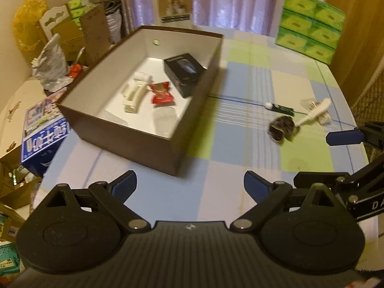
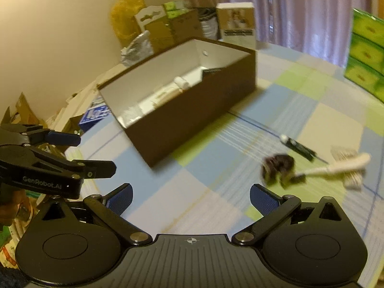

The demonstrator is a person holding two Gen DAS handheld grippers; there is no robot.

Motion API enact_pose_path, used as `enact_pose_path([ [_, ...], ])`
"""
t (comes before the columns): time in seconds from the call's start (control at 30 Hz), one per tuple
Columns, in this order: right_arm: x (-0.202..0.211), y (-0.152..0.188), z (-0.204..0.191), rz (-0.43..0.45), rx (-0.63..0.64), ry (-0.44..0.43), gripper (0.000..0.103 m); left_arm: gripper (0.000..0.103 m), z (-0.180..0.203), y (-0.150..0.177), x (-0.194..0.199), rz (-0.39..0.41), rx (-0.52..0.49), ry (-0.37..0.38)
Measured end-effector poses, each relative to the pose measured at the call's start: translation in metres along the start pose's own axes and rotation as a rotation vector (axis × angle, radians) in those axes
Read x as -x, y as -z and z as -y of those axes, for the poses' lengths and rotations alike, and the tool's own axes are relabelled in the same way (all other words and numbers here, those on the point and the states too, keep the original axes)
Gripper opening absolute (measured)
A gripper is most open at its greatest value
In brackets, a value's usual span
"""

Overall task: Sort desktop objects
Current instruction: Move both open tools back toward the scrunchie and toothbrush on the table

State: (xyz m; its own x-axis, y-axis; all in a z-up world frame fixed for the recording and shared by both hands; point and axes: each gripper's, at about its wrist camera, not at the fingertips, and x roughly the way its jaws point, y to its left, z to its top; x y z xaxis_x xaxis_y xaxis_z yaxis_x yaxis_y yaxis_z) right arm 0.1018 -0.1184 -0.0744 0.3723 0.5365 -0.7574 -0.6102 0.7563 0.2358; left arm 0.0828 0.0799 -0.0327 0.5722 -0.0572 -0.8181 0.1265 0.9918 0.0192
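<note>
A brown box with a white inside stands on the checked tablecloth. In it lie a black carton, a red packet and a white plastic piece. To its right on the cloth lie a dark wrapped lump, a white-handled brush and a black pen with a white cap. My left gripper is open over the near cloth, holding nothing. My right gripper is open too, short of the lump.
A green stack of tissue packs stands at the far right, and a white carton behind the box. Cardboard boxes, bags and a blue box crowd the left side beyond the table edge.
</note>
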Motion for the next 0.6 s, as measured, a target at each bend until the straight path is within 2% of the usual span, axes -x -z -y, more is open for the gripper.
enact_pose_path([
  [0.4,0.027,0.021,0.044,0.020,-0.135,0.122,0.101,0.094,0.052,-0.009,-0.022,-0.017,-0.101,0.083],
  [0.6,0.034,0.028,0.068,0.037,-0.213,0.214,0.101,0.093,0.075,-0.017,-0.039,-0.022,-0.151,0.129],
])
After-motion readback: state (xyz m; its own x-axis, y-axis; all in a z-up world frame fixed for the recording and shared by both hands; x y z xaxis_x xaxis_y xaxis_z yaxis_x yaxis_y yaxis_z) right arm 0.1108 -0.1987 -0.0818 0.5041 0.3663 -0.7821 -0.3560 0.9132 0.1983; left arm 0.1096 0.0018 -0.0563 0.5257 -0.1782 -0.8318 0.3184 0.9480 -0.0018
